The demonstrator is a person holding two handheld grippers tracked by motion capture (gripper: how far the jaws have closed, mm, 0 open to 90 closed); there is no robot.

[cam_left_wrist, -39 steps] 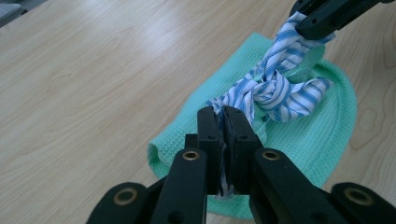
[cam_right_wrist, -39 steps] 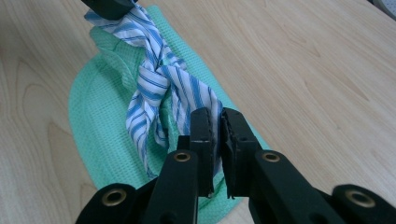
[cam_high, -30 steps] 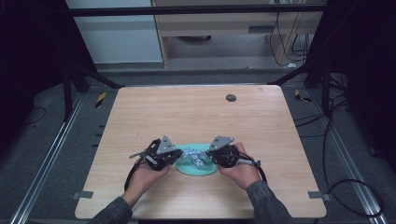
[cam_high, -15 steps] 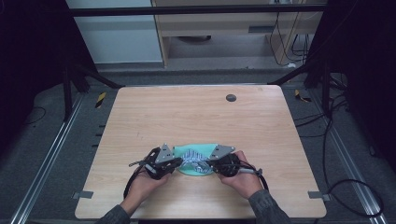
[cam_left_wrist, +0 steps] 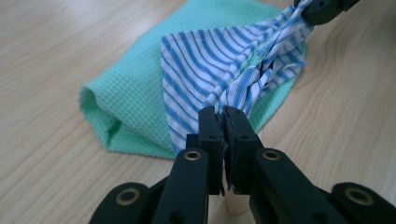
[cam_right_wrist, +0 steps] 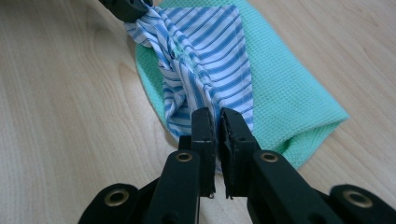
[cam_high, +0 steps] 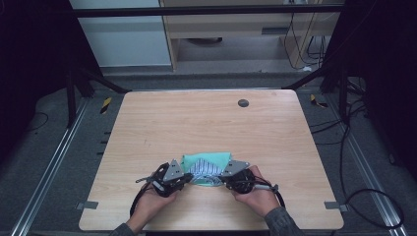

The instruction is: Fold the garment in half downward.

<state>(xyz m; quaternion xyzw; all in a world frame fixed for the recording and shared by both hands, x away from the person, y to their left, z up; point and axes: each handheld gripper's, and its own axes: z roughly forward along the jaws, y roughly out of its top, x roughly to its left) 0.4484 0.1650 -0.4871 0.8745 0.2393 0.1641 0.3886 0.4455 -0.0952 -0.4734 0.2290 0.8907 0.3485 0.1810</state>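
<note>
At the near edge of the wooden table, the left gripper is held low and pointed toward the right gripper, and the two are faced tip to tip across a small bundle of fabric. In the left gripper view the jaws are seen pressed together on a corner of the blue-and-white striped cloth, with only a thin slit left between them. In the right gripper view the same is shown from the other side: the jaws are drawn nearly closed on the opposite corner of the striped cloth. The striped cloth is bunched into a twisted band between the two pinch points and is spread out above a green waffle-weave cloth, which lies folded on the table beneath it. In the high view the left hand and right hand are wrapped around the gripper bodies, with the forearms brought in from the bottom edge and angled inward. A small dark round disc is set into the table's far side, well apart from the cloths. The far jaw tips of each opposing gripper are cut off at the top edge of both gripper views. In the high view the jaw tips are too small to be made out against the fabric.
</note>
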